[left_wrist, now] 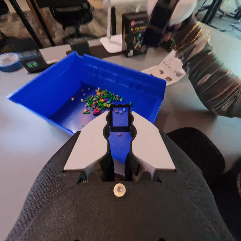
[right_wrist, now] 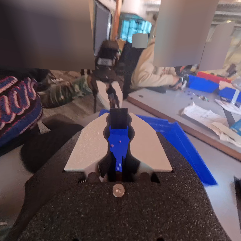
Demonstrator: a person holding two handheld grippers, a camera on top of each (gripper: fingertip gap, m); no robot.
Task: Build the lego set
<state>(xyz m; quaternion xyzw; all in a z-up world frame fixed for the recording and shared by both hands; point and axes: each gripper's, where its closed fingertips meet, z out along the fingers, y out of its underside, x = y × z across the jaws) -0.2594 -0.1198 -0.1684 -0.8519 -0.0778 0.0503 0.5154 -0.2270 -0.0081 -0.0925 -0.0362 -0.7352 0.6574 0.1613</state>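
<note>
My left gripper (left_wrist: 120,114) has its pale fingers (left_wrist: 95,138) clamped on a black window-frame brick (left_wrist: 120,118), held upright between the tips with its studs on the upper edge. Through its open middle I see the floor of the blue bin (left_wrist: 54,91), which lies under and ahead of the fingers. Just past the tips, a loose heap of small lego pieces (left_wrist: 100,100), mostly green with yellow, orange and pink, sits on the bin floor. Beyond the bin, ahead and slightly right of the fingers, a dark lego box (left_wrist: 135,35) stands upright on the grey table (left_wrist: 26,136). Far left of the fingers lies a roll of blue tape (left_wrist: 9,62). To the right, a person's sleeve (left_wrist: 211,83) reaches across, blurred.

My right gripper (right_wrist: 119,117) also has its fingers (right_wrist: 144,146) closed on a flat black lego piece (right_wrist: 118,120), pinched between the tips; the shot is too blurred for finer detail. Below the tips the blue bin (right_wrist: 182,147) shows, with a few tiny pieces on its floor between the fingers. Straight beyond the tips the left gripper (right_wrist: 110,93) appears, blurred. Far right of the fingers, crumpled paper (right_wrist: 203,117) lies on a neighbouring table.
</note>
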